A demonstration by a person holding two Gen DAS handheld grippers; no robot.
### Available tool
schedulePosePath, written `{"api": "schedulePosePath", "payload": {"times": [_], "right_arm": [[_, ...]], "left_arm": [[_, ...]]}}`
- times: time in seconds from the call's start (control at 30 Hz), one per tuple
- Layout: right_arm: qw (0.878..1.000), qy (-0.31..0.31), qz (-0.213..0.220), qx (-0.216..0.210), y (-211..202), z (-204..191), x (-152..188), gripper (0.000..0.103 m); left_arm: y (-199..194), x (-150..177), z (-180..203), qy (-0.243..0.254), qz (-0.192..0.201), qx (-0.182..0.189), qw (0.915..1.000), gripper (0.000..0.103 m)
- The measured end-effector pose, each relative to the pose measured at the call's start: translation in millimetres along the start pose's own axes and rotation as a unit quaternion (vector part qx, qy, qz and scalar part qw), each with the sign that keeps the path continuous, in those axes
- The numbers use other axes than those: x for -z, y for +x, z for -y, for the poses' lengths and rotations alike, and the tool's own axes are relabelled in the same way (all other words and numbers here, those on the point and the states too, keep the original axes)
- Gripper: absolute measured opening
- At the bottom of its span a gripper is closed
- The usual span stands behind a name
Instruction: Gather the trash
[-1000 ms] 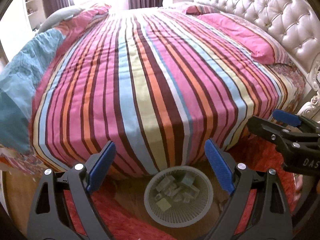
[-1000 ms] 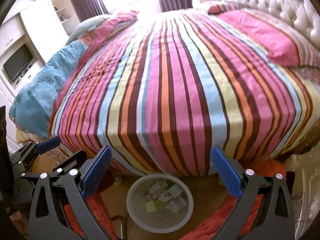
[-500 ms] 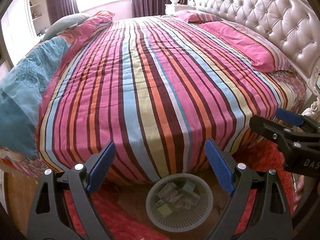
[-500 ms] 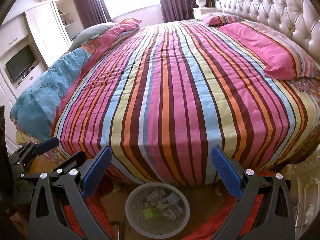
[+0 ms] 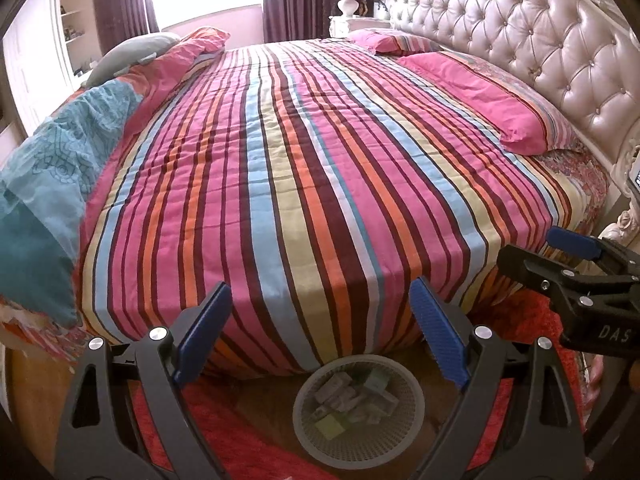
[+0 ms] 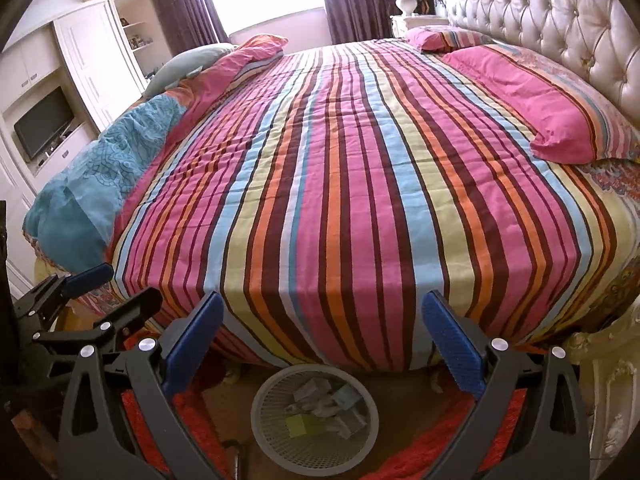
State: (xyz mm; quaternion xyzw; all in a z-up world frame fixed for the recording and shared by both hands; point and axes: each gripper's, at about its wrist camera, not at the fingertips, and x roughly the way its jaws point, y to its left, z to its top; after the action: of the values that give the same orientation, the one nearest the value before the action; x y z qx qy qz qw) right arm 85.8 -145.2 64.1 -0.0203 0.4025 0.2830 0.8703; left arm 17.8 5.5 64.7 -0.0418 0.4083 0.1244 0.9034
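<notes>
A white mesh wastebasket [image 5: 412,424] stands on the floor at the foot of the striped bed [image 5: 312,184], with several crumpled papers and small boxes [image 5: 352,396] inside. It also shows in the right wrist view [image 6: 276,440]. My left gripper [image 5: 320,320] is open and empty, held above and in front of the basket. My right gripper [image 6: 320,332] is open and empty too, beside the left one. The right gripper shows at the right edge of the left wrist view [image 5: 560,264]. I see no loose trash on the bed cover.
A pink pillow [image 5: 500,108] lies by the tufted headboard [image 5: 520,32]. A teal and pink quilt [image 5: 60,168] is bunched along the bed's left edge. A red rug [image 5: 224,424] lies on the wooden floor. White cabinets with a TV [image 6: 44,124] stand left.
Both grippers have risen and tilted up, so more of the bed and room shows and the basket sits lower in view. Both stay open and empty.
</notes>
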Motion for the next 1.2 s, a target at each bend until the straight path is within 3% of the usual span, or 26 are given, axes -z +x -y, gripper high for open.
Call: {"api": "schedulePosePath", "payload": {"times": [0.27,1.2], "right_arm": [[1.000,-0.010,-0.004,0.004,3,-4,-1,0.095],[1.000,-0.012,-0.004,0.013,6,4,-5,0.095]], "left_arm": [[3,-1,-2,-0.005,-0.007,0.006,0.9999,0.088],[10,-5,-4,-0.001,-0.014,-0.027,0.9995,0.088]]}}
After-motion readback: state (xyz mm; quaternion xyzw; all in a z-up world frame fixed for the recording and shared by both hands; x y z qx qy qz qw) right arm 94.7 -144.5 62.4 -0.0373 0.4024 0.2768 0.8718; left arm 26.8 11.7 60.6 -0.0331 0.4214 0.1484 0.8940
